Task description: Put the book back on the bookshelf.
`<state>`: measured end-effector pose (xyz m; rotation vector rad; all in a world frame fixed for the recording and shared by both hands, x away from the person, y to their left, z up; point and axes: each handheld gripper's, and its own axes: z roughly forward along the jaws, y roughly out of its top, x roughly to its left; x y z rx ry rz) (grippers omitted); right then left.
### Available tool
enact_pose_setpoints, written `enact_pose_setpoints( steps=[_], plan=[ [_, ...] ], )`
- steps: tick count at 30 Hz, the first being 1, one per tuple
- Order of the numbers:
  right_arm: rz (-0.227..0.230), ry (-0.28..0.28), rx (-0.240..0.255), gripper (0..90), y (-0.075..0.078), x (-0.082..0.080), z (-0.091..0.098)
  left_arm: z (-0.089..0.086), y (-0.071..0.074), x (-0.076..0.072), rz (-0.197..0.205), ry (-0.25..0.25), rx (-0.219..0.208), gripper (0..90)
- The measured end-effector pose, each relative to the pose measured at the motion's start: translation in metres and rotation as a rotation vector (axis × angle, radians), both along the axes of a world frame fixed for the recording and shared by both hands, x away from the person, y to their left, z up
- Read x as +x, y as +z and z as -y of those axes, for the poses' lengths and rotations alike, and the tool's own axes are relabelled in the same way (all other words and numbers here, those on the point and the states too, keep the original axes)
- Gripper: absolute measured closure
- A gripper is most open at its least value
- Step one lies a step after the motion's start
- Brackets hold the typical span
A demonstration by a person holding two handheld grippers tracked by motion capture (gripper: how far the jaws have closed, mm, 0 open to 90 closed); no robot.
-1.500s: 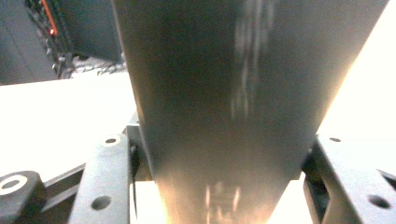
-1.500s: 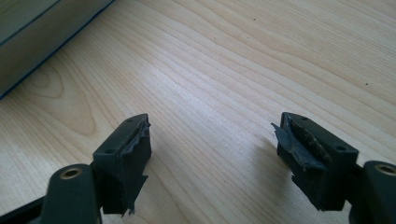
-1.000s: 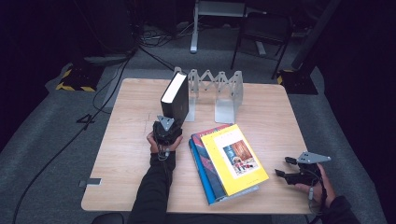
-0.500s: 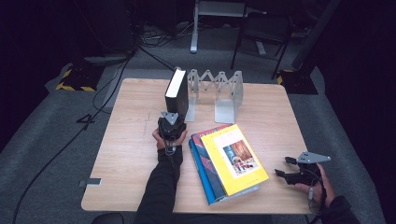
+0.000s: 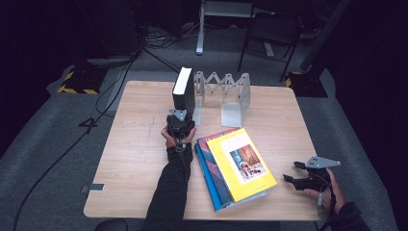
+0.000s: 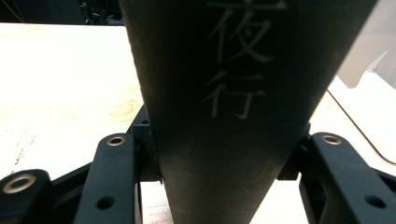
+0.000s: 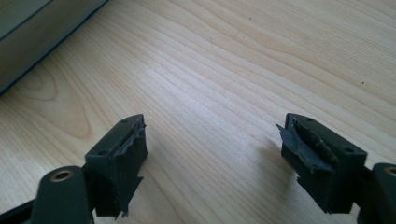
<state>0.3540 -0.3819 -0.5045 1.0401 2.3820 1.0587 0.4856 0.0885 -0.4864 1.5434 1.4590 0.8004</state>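
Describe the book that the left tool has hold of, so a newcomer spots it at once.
Start at the grey zigzag metal book rack at the table's far edge. Against its left end stands the black book, upright, clamped by the left tool. Unlike the colourful books stacked flat nearby, it is plain black with pale characters on its spine.

Wooden table (image 5: 134,159): metal accordion rack (image 5: 223,94), upright black book (image 5: 184,91), stack of perhaps three books (image 5: 233,166).

High view down over the table (image 5: 134,159); gripper views close, sharing its wood.
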Motion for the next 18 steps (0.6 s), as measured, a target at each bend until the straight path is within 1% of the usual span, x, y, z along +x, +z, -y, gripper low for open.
enact_pose_setpoints(
  steps=[1,2,3,4,5,6,8,9,10,11,12,13,14,15,16,17,18],
  plan=[
    [0.000,-0.001,-0.001,21.3,0.000,0.000,0.000,-0.003,0.003,-0.001,0.007,-0.004,0.010,46.5],
    [0.000,-0.002,-0.001,21.3,0.000,0.000,0.000,-0.003,0.003,-0.001,0.007,-0.004,0.010,41.8],
    [0.000,-0.003,-0.001,21.3,0.000,0.000,0.000,-0.004,0.005,-0.003,0.012,-0.008,0.014,40.6],
    [0.000,-0.003,-0.001,21.3,0.000,0.000,0.000,-0.006,0.008,-0.005,0.028,-0.021,0.017,40.6],
    [-0.001,-0.004,-0.001,21.4,0.000,0.000,0.000,-0.010,0.014,-0.011,0.040,-0.042,0.017,40.1],
    [-0.001,-0.004,-0.001,21.4,0.000,0.000,0.000,-0.010,0.014,-0.011,0.040,-0.042,0.017,39.8],
    [-0.001,-0.004,-0.001,21.3,0.000,0.000,0.000,-0.016,0.019,-0.021,0.062,-0.067,0.001,39.8],
    [-0.001,-0.004,-0.001,21.4,0.000,0.000,0.000,-0.020,0.020,-0.029,0.073,-0.077,0.000,39.6],
    [-0.001,-0.004,-0.001,21.3,0.000,0.000,0.000,-0.021,0.019,-0.034,0.077,-0.091,-0.017,40.1],
    [-0.001,-0.004,-0.001,21.3,0.000,0.000,0.000,-0.024,0.018,-0.039,0.081,-0.094,-0.024,42.6],
    [-0.001,-0.004,0.000,21.3,0.000,0.000,0.000,-0.025,0.014,-0.044,0.082,-0.094,-0.040,42.5],
    [-0.002,-0.004,0.000,21.3,0.000,0.000,0.000,-0.026,0.011,-0.048,0.079,-0.088,-0.046,44.7],
    [-0.002,-0.004,0.000,21.3,0.000,0.000,0.000,-0.027,0.007,-0.050,0.074,-0.090,-0.063,48.5],
    [-0.002,-0.004,0.000,21.3,0.000,0.000,0.000,-0.028,0.005,-0.050,0.071,-0.096,-0.071,49.8],
    [-0.002,-0.004,0.000,21.3,0.000,0.000,0.000,-0.029,0.001,-0.049,0.054,-0.100,-0.063,51.0],
    [-0.002,-0.004,0.000,21.3,0.000,0.000,0.000,-0.029,0.000,-0.048,0.046,-0.105,-0.059,52.5],
    [-0.002,-0.004,0.000,21.3,0.000,0.000,0.000,-0.030,-0.001,-0.047,0.050,-0.121,-0.064,54.5]
  ],
)
